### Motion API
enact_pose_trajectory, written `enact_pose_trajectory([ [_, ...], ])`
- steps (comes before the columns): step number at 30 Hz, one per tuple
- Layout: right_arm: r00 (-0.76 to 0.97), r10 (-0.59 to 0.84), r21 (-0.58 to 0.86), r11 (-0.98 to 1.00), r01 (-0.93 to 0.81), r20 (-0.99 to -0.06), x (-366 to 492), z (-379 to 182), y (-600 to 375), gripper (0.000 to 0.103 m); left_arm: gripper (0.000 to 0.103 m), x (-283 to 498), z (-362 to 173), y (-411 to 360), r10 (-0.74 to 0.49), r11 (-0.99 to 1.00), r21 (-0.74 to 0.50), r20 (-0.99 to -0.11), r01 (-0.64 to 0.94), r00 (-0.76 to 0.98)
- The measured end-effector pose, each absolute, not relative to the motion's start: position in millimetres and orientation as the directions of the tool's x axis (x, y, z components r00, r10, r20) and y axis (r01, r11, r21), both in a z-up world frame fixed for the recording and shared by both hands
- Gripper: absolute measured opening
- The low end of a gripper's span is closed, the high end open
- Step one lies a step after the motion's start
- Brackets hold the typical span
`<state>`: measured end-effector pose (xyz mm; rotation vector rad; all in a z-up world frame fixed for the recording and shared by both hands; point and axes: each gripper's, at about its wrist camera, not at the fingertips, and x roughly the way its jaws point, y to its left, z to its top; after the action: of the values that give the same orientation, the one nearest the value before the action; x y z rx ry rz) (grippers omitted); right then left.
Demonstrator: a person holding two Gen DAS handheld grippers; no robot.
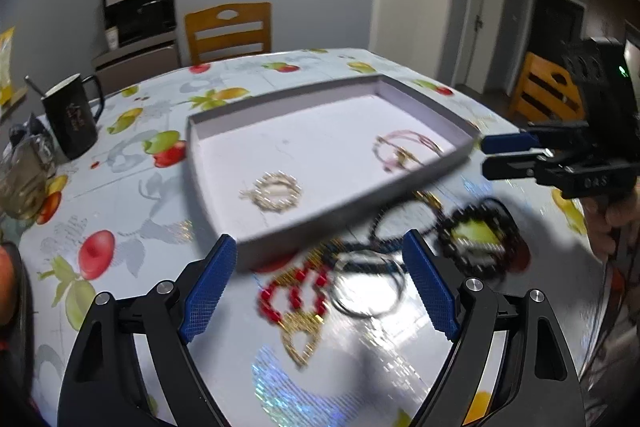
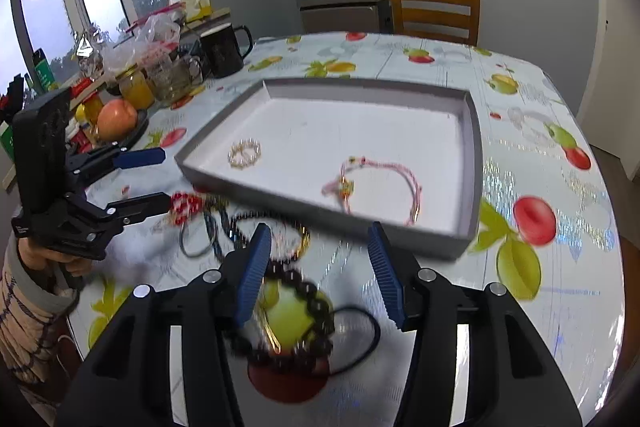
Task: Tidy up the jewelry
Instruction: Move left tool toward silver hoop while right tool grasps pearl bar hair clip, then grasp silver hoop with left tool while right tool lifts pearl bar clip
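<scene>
1. The left hand-held gripper [image 1: 320, 287] hangs over the surface [image 1: 120, 195] with its blue pads [image 1: 208, 291] spread wide apart and nothing between them.
2. Below that gap lie a red bead bracelet [image 1: 294, 297], a gold chain piece [image 1: 302, 341] just beside it, and a thin black loop [image 1: 366, 289], all blurred.
3. The right hand-held gripper [image 2: 316, 271] is also spread wide and grips nothing.
4. Under it, on the surface, lies a dark bead bracelet [image 2: 298, 319], with a black cord loop [image 2: 360, 339] touching or overlapping it on one side.
5. A shallow grey tray [image 2: 476, 155] sits on the surface just beyond the loose jewelry.
6. Inside the tray, a small pearl bracelet [image 2: 244, 154] lies near one end and a pink cord bracelet [image 2: 384, 187] lies well apart from it, near the front wall.
7. More dark strands [image 2: 224, 227] lie tangled on the surface against the tray's front wall; how many pieces there are cannot be told.
8. In the right wrist view, the left hand-held gripper shows side-on with its fingers parted, next to the red beads.
9. A black mug [image 2: 224, 49] stands near the edge of the surface among jars [image 2: 136, 87] and an apple [image 2: 117, 119].
10. A wooden chair [image 2: 434, 9] stands behind the surface.
</scene>
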<state>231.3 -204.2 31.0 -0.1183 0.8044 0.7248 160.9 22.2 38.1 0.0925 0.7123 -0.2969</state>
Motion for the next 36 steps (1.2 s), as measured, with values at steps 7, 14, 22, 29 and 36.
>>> enact_pose_trajectory([
  [7, 0.430, 0.559, 0.161, 0.722, -0.673, -0.709, 210.7, 21.8, -198.7, 0.051, 0.085, 142.8, 30.0, -3.3, -0.256, 0.923, 0.040, -0.678, 0.382, 0.689],
  [14, 0.395, 0.541, 0.123, 0.690, -0.713, -0.743, 199.5, 9.1, -184.2, 0.050, 0.081, 142.4, 22.8, -7.5, -0.249, 0.921, 0.044, -0.698, 0.387, 0.671],
  [22, 0.368, 0.531, 0.114, 0.671, -0.733, -0.763, 196.9, 0.1, -177.0, 0.048, 0.076, 146.8, 20.1, -5.0, -0.266, 0.921, 0.007, -0.720, 0.390, 0.641],
  [29, 0.343, 0.522, 0.114, 0.659, -0.743, -0.781, 198.9, -6.3, -170.7, 0.025, 0.073, 150.9, 17.2, -4.9, -0.280, 0.919, -0.019, -0.736, 0.395, 0.617],
  [36, 0.359, 0.520, 0.101, 0.663, -0.742, -0.775, 197.6, -8.1, -169.8, 0.013, 0.072, 153.7, 19.2, -7.3, -0.276, 0.920, -0.009, -0.724, 0.391, 0.632],
])
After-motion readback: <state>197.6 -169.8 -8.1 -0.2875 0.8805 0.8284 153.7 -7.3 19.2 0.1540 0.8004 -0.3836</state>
